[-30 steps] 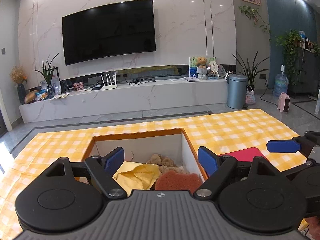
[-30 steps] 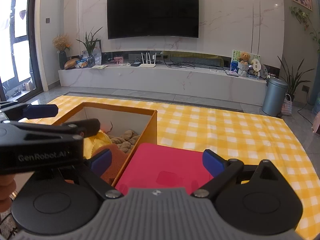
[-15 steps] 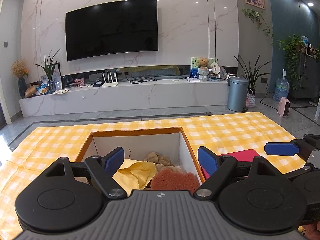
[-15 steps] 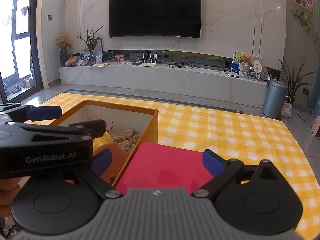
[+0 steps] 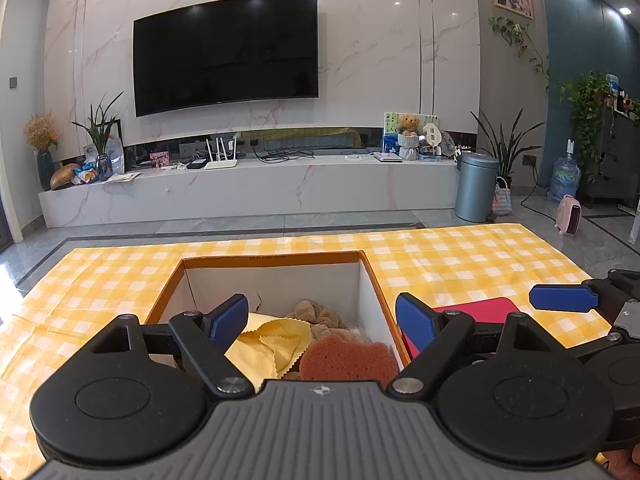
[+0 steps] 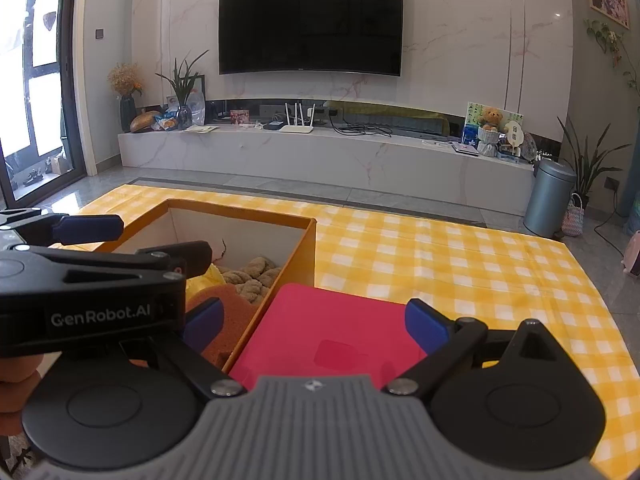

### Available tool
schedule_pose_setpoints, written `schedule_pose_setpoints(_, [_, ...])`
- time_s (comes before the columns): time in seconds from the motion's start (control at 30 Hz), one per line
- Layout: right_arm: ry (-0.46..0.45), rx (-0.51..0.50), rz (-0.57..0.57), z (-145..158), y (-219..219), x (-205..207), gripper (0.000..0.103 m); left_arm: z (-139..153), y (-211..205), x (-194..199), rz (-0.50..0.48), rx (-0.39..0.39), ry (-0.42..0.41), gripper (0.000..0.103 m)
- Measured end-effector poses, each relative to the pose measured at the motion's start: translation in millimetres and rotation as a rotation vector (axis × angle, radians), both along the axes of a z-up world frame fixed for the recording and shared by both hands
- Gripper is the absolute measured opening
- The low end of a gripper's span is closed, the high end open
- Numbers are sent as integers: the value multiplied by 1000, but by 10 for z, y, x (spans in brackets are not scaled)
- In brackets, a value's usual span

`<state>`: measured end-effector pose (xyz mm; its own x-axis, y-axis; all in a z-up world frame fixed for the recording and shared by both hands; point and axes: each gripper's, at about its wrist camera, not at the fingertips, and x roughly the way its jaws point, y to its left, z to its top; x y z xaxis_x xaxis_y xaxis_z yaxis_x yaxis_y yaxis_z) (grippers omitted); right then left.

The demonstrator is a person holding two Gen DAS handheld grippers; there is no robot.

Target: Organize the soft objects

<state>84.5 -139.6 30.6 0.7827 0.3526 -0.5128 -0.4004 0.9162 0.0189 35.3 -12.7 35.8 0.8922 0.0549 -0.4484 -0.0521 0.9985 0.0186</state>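
Both claws have drifted back and up a touch since a second ago, so more of the box shows; left gripper is spread wide and holds nothing, hanging over the near edge of the orange cardboard box; inside sit a yellow cloth, brown sponge and tan plush; right gripper is equally wide and empty, directly above the red lid, which lies flat on the checked tablecloth against the box's right wall; I'd guess the right hand is nearer for it.
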Motion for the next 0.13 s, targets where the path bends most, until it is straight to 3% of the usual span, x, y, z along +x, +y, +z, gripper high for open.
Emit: schedule_pose_setpoints(0.13, [3, -4, -1, -10, 6, 5, 95, -7, -6, 12, 4, 11, 1, 98])
